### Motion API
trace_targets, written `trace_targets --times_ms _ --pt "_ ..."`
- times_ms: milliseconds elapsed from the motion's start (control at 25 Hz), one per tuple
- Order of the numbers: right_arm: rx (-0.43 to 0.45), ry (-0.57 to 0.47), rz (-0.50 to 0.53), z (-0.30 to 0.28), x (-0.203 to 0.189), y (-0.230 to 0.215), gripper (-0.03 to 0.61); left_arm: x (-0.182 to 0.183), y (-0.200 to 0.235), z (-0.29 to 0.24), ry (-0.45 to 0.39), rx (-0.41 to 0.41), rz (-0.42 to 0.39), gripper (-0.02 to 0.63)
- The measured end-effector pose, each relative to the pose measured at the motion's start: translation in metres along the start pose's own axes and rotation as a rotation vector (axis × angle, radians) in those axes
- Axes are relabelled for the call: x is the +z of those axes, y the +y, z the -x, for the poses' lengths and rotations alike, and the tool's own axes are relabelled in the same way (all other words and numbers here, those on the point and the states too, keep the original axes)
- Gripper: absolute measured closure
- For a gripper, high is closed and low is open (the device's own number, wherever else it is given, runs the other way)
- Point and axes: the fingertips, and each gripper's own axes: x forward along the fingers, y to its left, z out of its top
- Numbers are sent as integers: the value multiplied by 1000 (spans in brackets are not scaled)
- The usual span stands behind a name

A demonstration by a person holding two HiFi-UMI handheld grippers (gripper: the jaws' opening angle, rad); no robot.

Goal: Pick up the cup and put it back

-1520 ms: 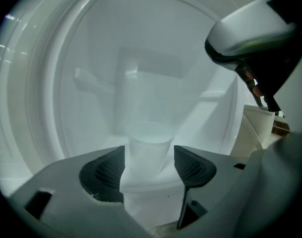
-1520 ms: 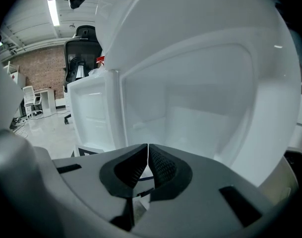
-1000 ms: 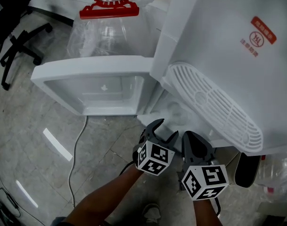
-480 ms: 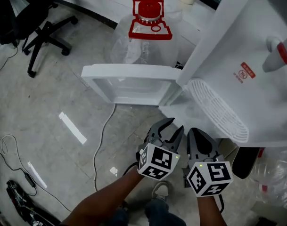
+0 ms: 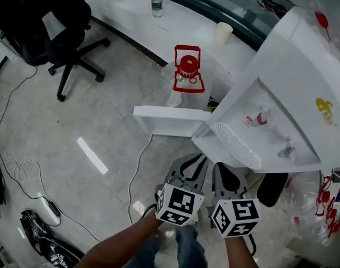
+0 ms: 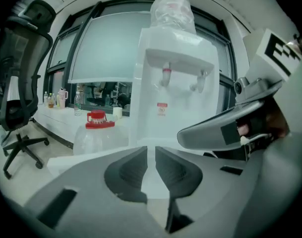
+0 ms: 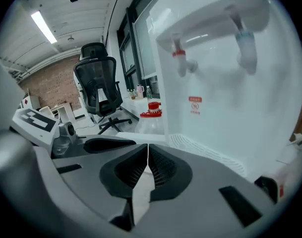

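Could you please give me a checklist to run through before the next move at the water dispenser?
1. Left claw empty: ok; nothing is between its jaws, which have just been closing to a slim gap.
2. Right claw empty: ok; jaws together on nothing.
3. Claws clear of the water dispenser: ok.
4. Dispenser's lower door shut: not ok; it stands open.
5. Cup put back inside: cannot tell; the compartment's inside is out of view.

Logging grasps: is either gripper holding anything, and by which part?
Nothing is held. The jaws of the left gripper have just been closing on nothing; the right gripper is shut, empty.
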Motion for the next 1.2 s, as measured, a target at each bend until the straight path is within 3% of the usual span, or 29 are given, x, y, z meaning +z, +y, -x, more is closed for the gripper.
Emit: trace_targets --times_ms 440,640,880,1200 --pt "2 -78 -49 98 146 70 557 173 1 120 -36 48 -10 595" --pt "14 -111 -32 145 199 110 557 235 -11 178 -48 62 -2 601" --pt "21 -151 18 202 242 149 558 277 -17 233 -59 101 37 603" --pt "4 -185 50 231 253 163 558 285 -20 265 -69 107 60 603"
